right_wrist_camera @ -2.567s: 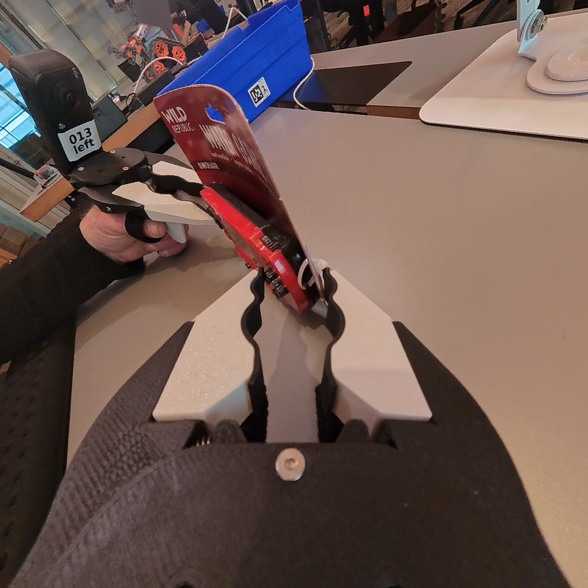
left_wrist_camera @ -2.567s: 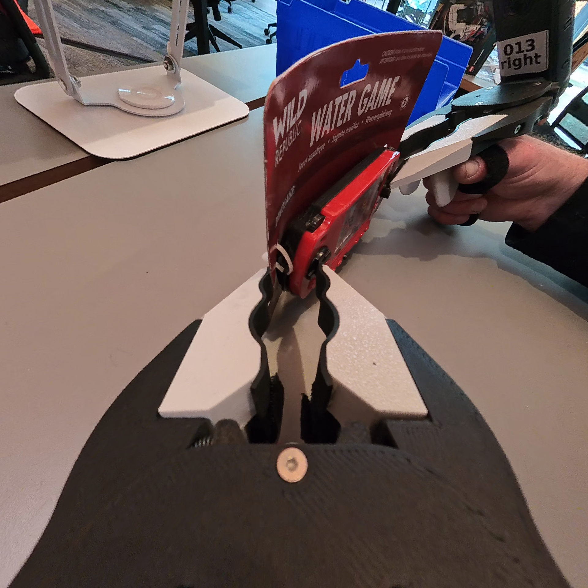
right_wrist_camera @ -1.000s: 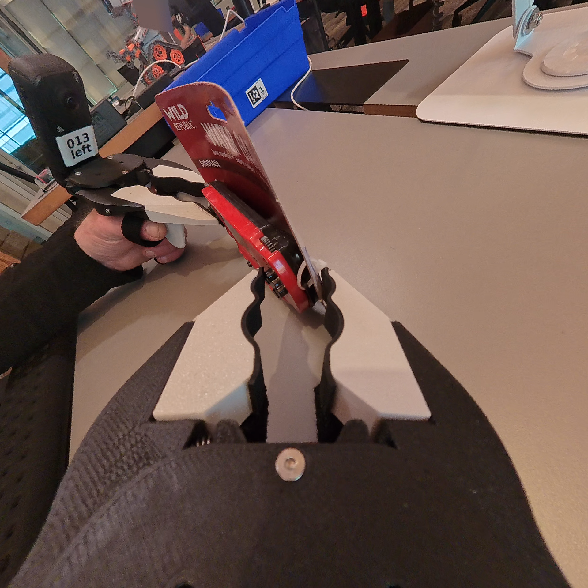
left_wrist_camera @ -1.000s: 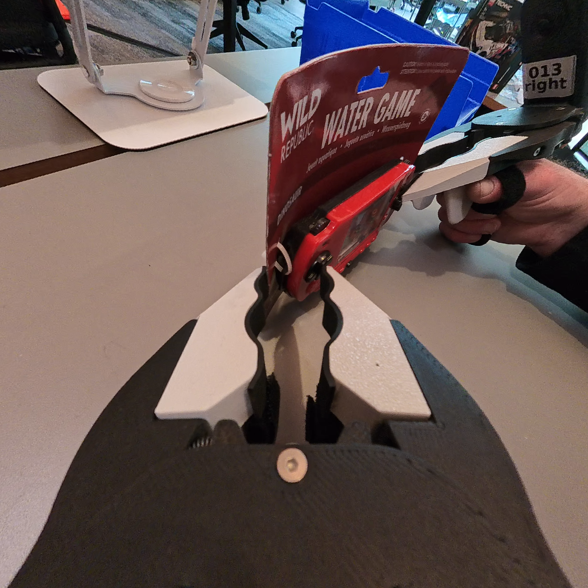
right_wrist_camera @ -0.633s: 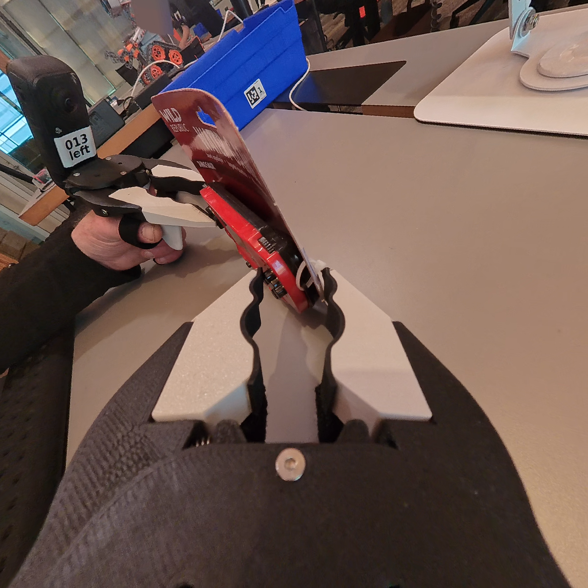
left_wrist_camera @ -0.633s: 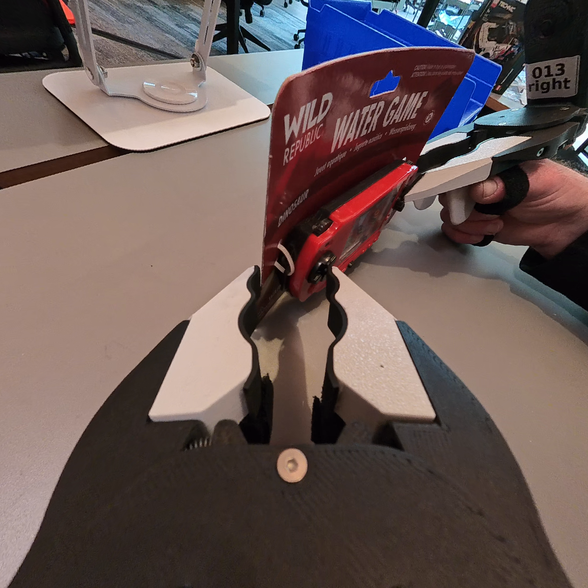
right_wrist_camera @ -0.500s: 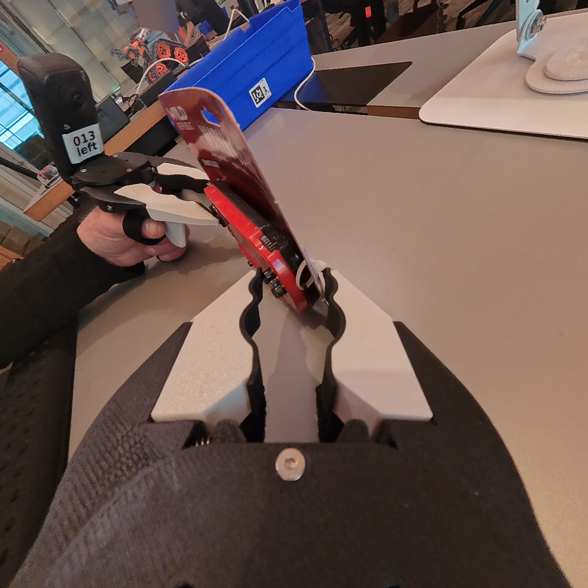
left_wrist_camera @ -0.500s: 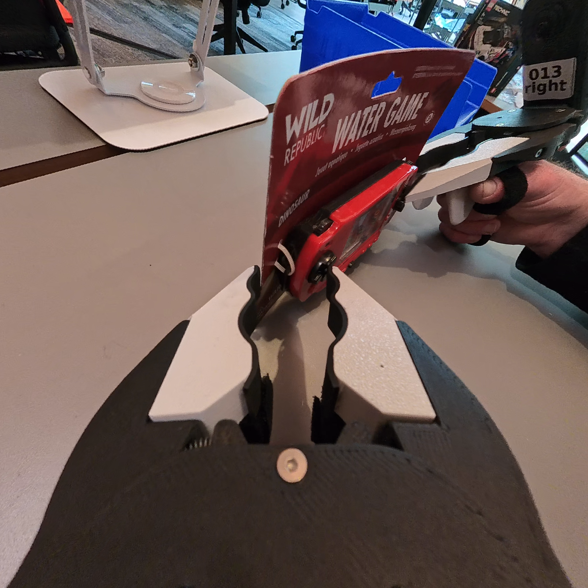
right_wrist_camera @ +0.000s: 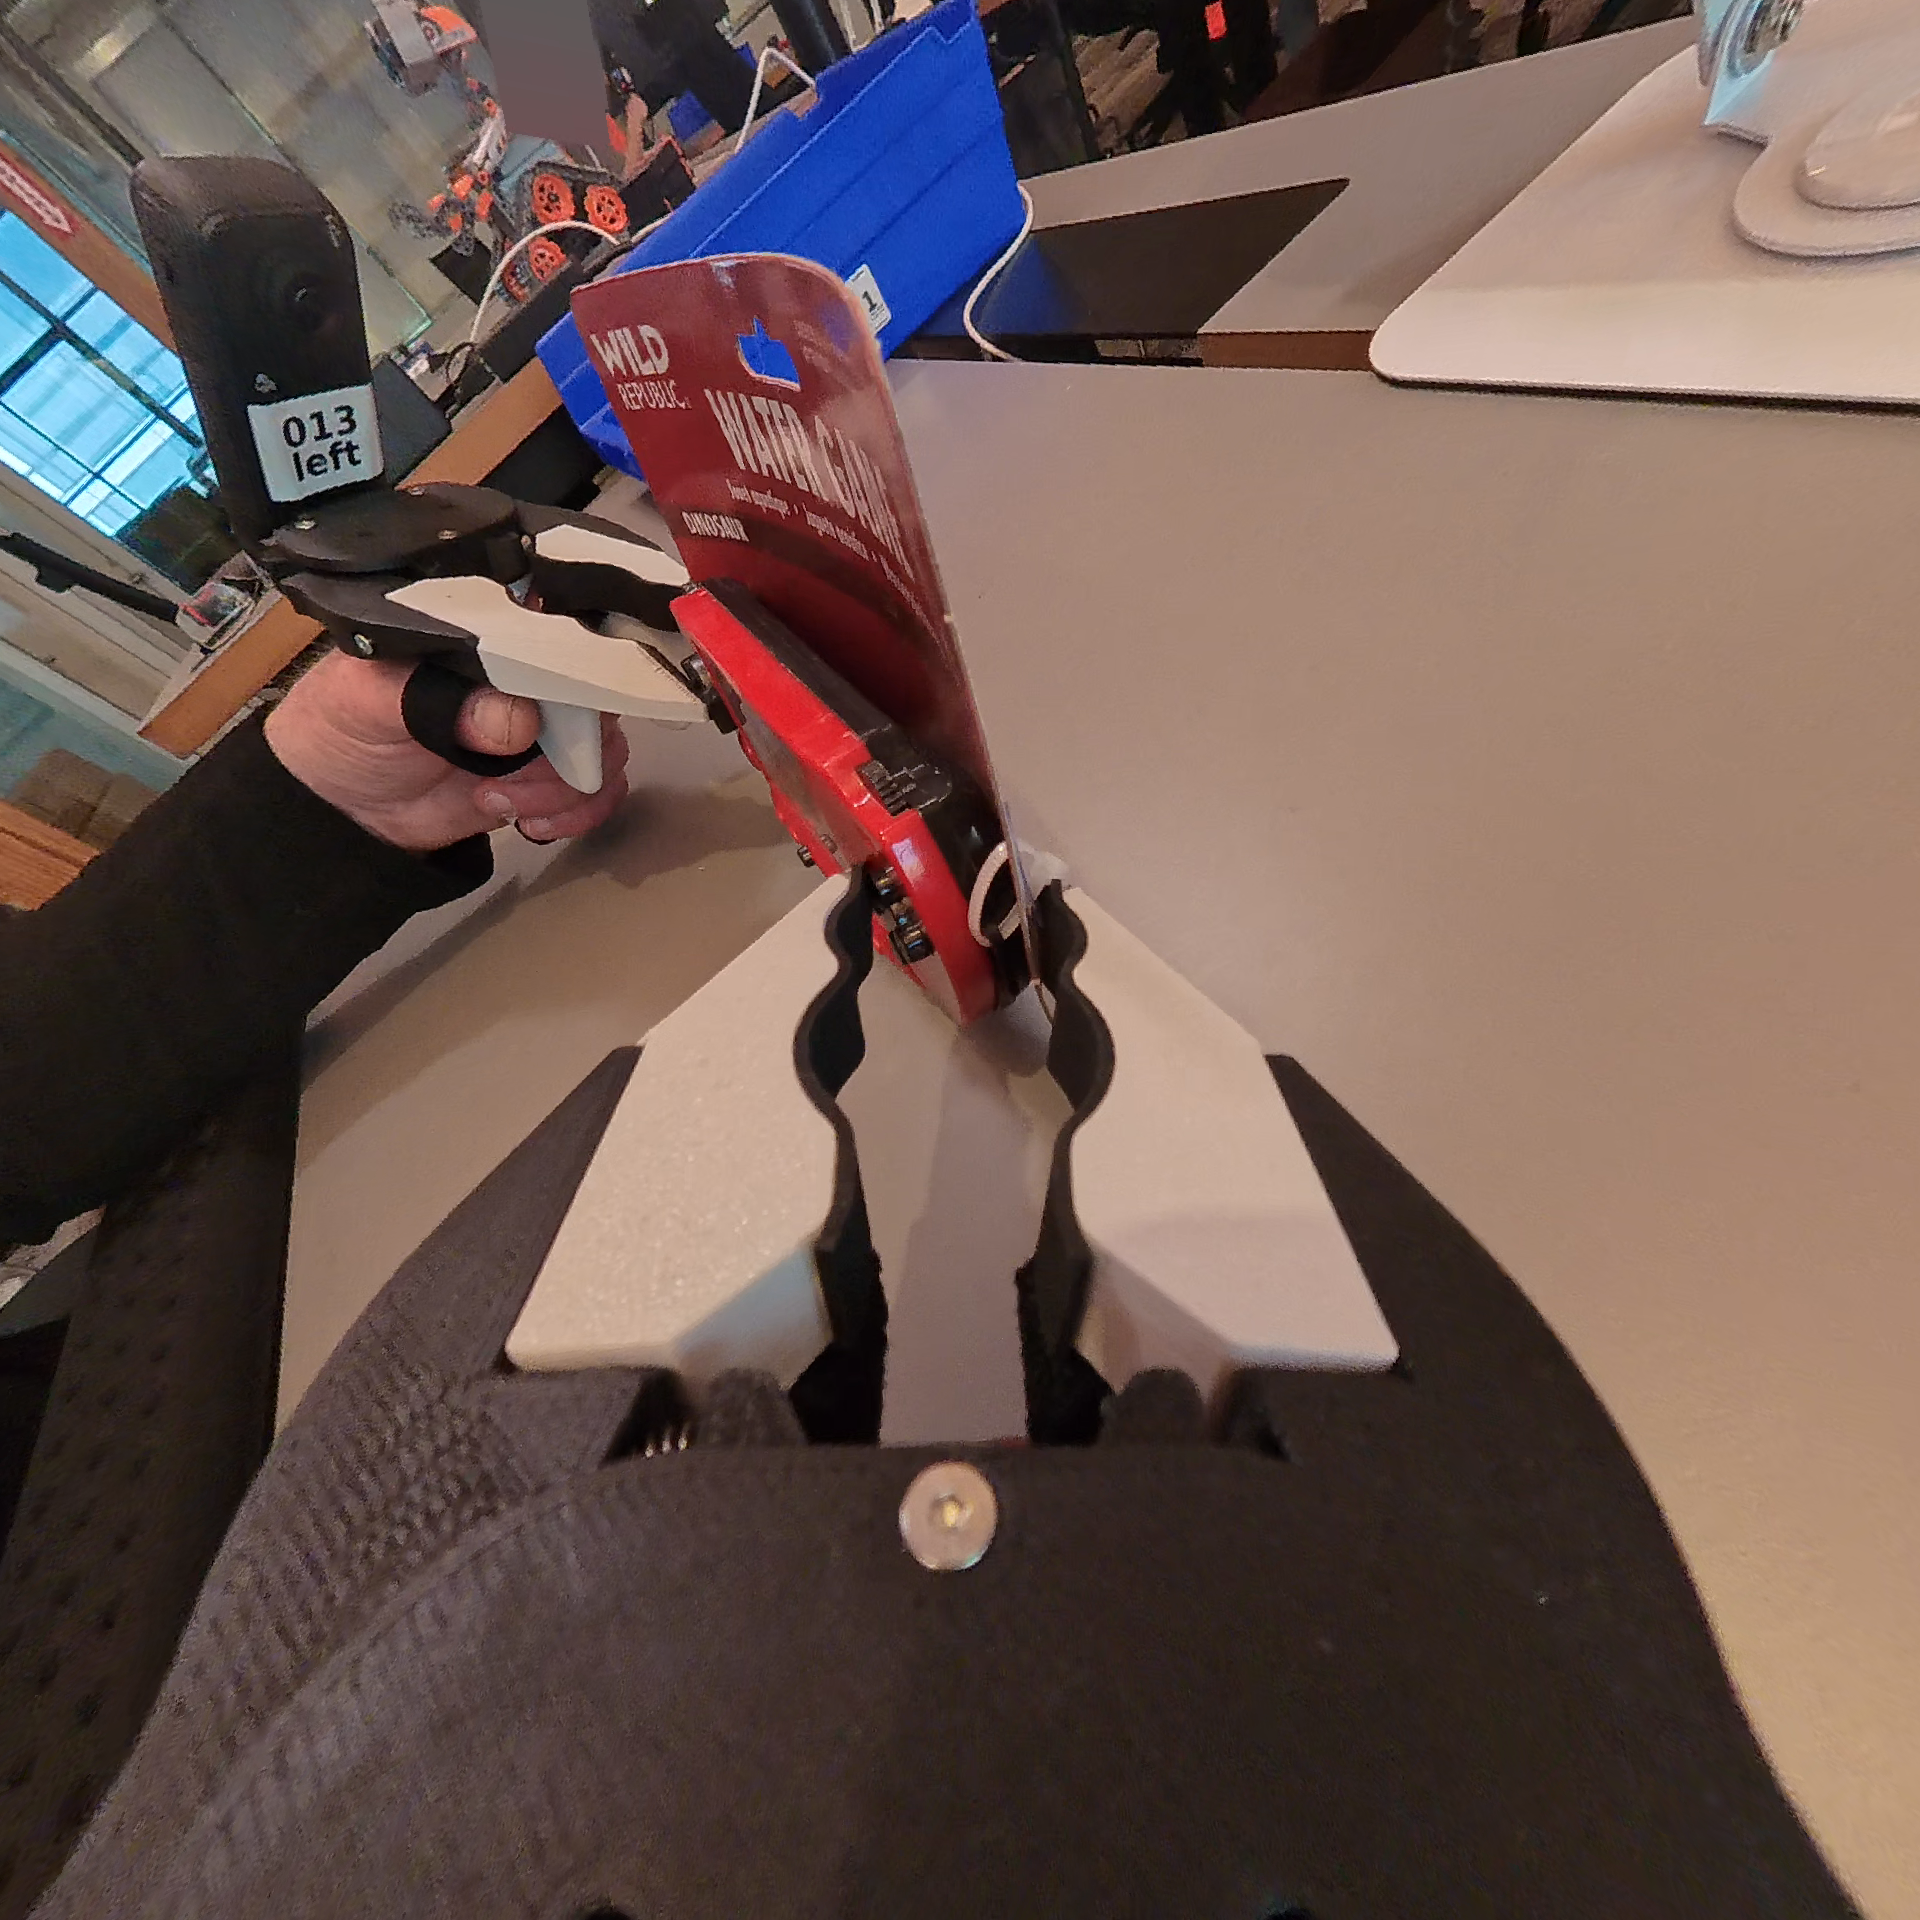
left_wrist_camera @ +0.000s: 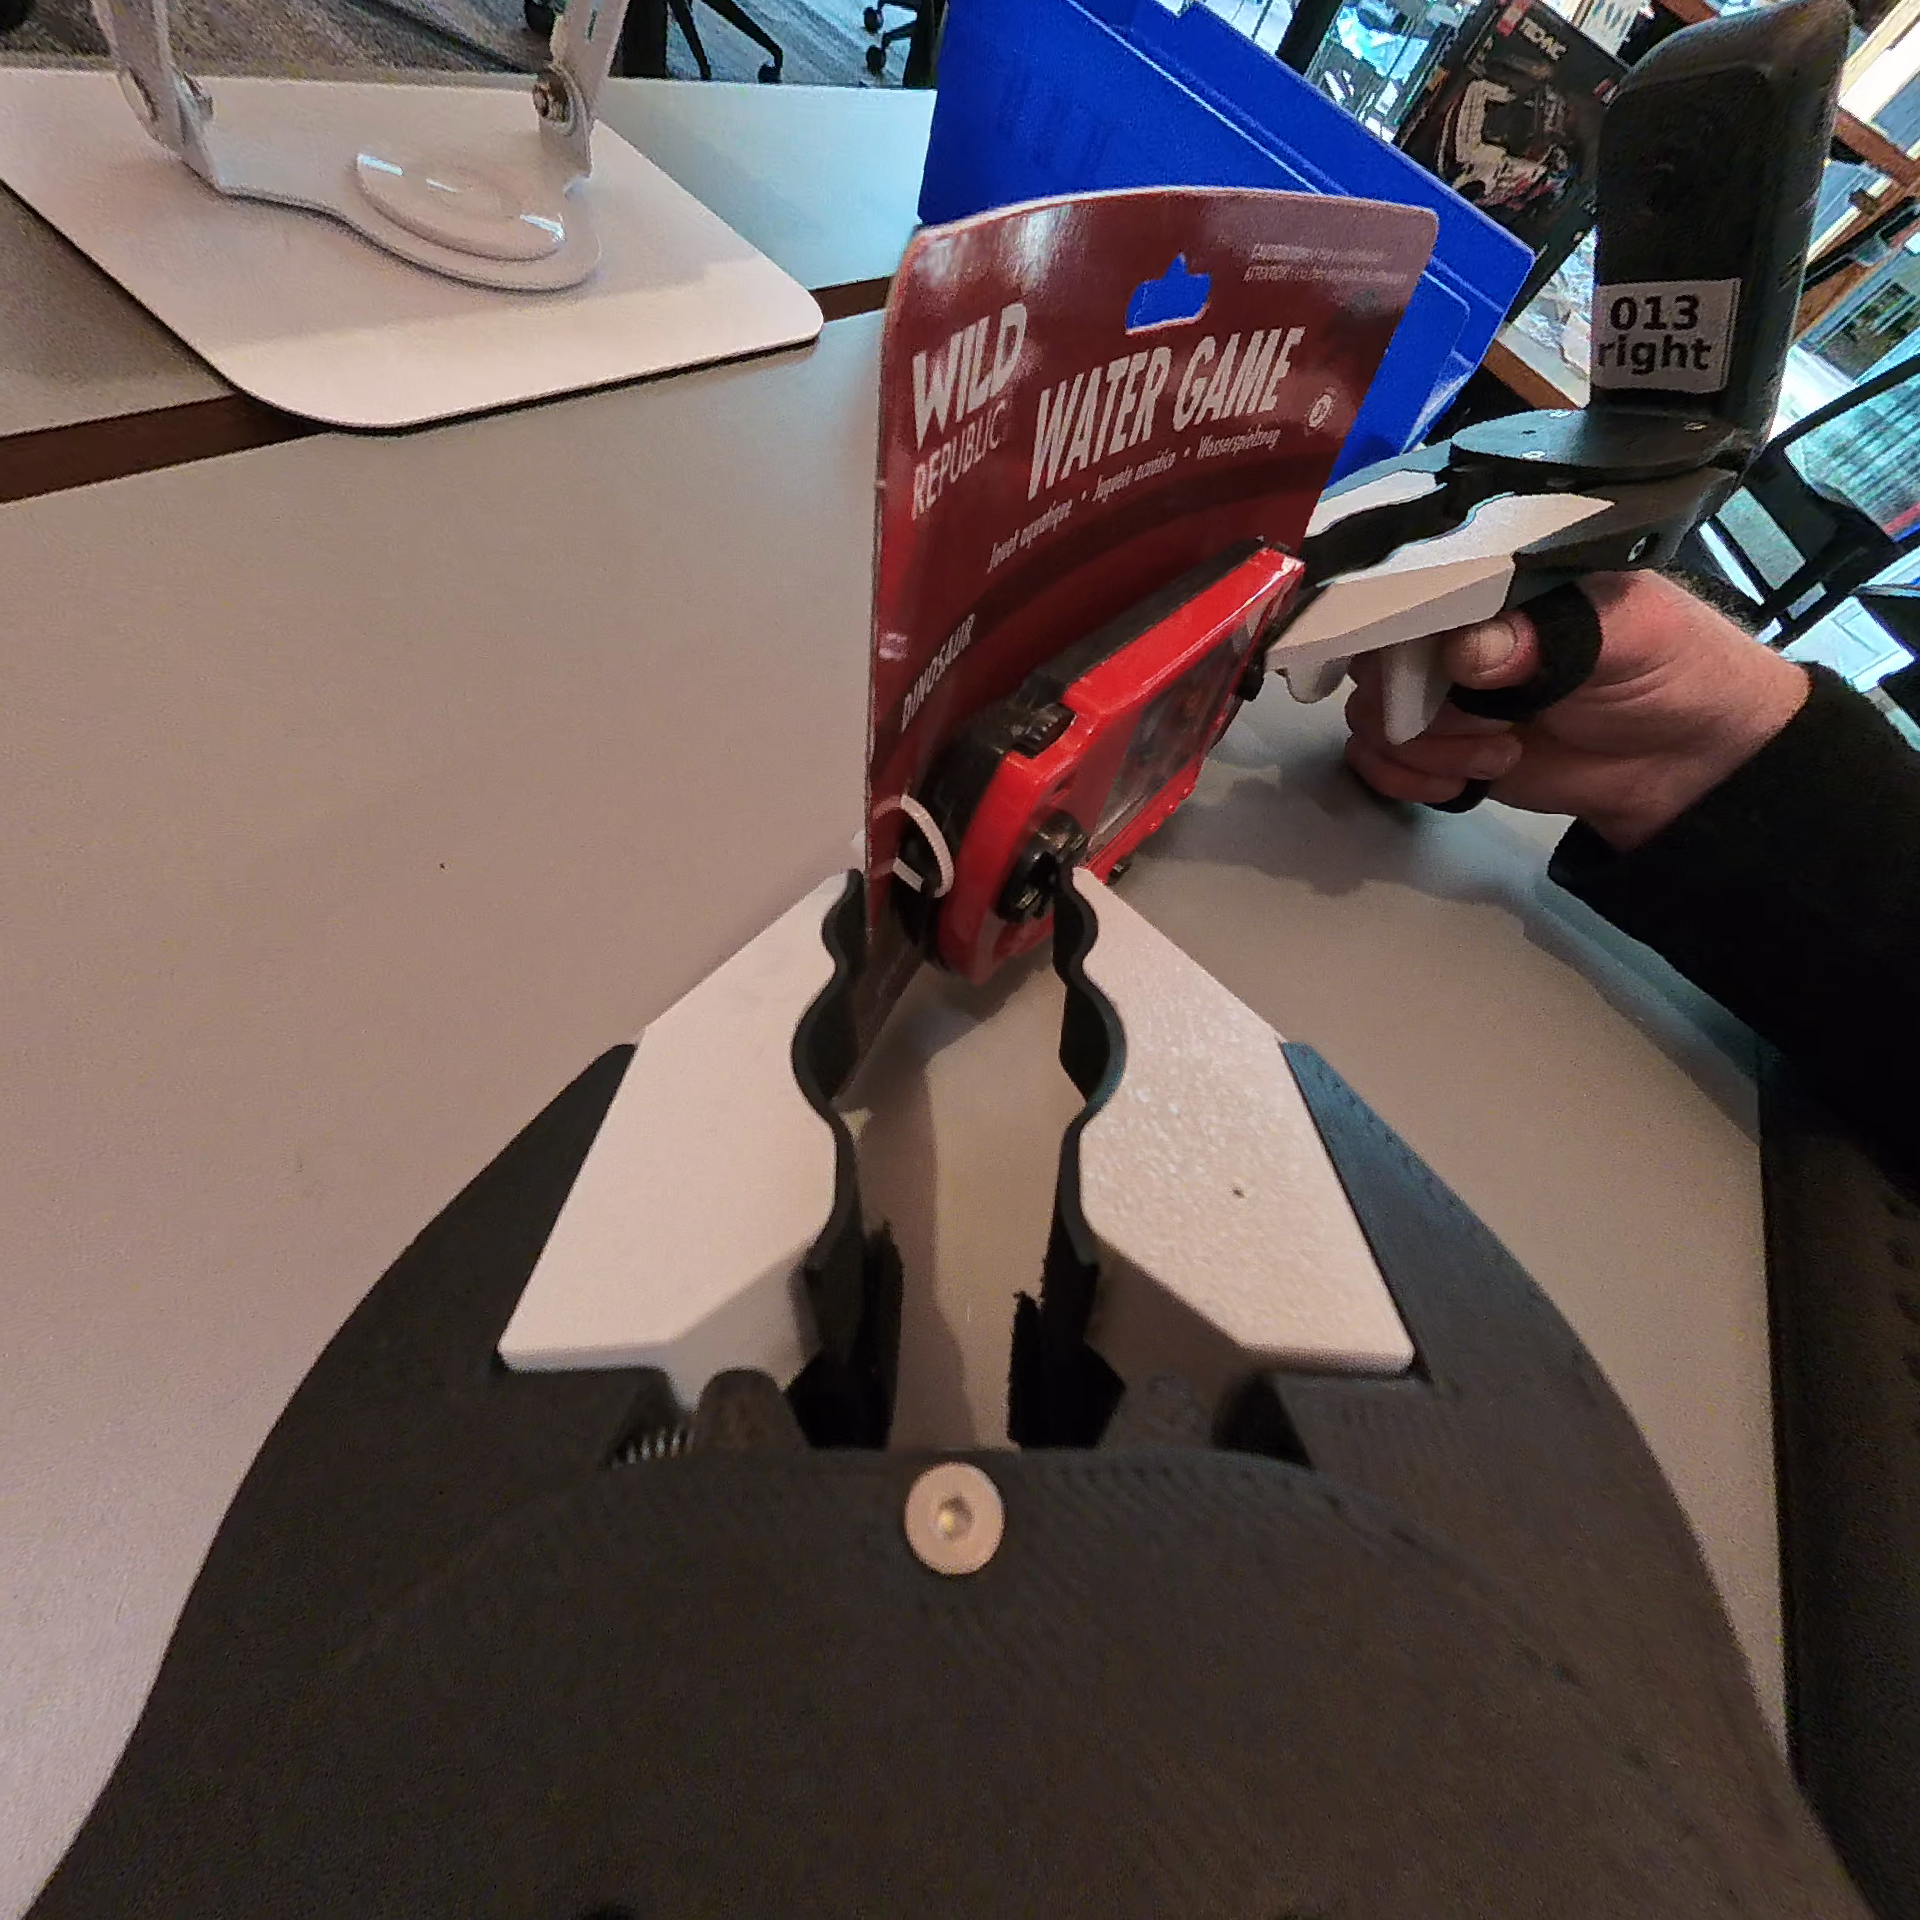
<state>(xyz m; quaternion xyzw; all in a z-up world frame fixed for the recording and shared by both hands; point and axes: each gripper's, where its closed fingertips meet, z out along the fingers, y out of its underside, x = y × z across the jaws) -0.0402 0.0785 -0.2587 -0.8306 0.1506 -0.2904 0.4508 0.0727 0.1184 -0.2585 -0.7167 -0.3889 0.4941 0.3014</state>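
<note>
Nearest to us in the left wrist view, the left tongs (left_wrist_camera: pixel 961 894) are clamped on one end of the red handheld toy (left_wrist_camera: pixel 1101 748). One finger presses the back of its dark red backing card (left_wrist_camera: pixel 1122 416) and the other bears on a black knob on the toy's face. A white cable tie (left_wrist_camera: pixel 920 847) fastens the toy to the card just beyond the tips.

In the right wrist view, the right tongs (right_wrist_camera: pixel 951 904) are closed the same way on the opposite end. The toy hangs between the two pairs, tilted, with the card rising above it. It is over the middle of the grey desk (left_wrist_camera: pixel 416 727), low and close to the surface.

Beyond each end of the toy, a hand (left_wrist_camera: pixel 1621 707) grips the handle of the opposite tool.

Farther off, a white stand base (left_wrist_camera: pixel 416 239) sits on the next desk, and a blue bin (left_wrist_camera: pixel 1091 135) stands at the far edge behind the card.

We cannot tell whether the toy's bottom corner touches the desk. Its screen is blurred, and the card hides most of the bin.
</note>
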